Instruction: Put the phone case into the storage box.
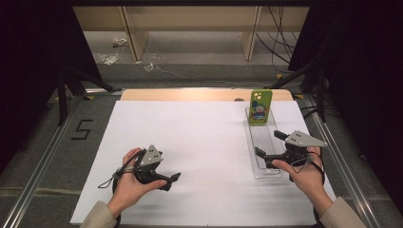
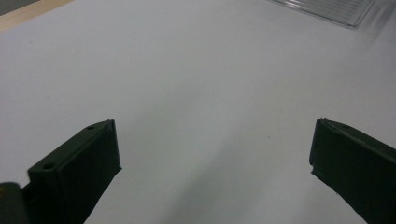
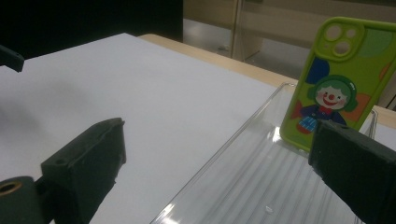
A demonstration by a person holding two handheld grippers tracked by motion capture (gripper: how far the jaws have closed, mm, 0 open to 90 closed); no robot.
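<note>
A green phone case (image 1: 260, 107) (image 3: 339, 84) with a cartoon clown on it leans upright against the far end of a clear plastic tray (image 1: 262, 164) (image 3: 261, 186). My right gripper (image 1: 270, 144) (image 3: 217, 170) is open above the tray's near half, with nothing between its jaws. My left gripper (image 1: 171, 180) (image 2: 212, 149) is open low over the bare white sheet at the front left. A corner of the tray (image 2: 327, 9) appears at the top of the left gripper view.
A white sheet (image 1: 190, 142) covers the table, with a wooden strip (image 1: 190, 94) at its far edge. Metal rails (image 1: 43, 156) run along both sides. Cables and wooden shelving legs lie on the floor beyond the table.
</note>
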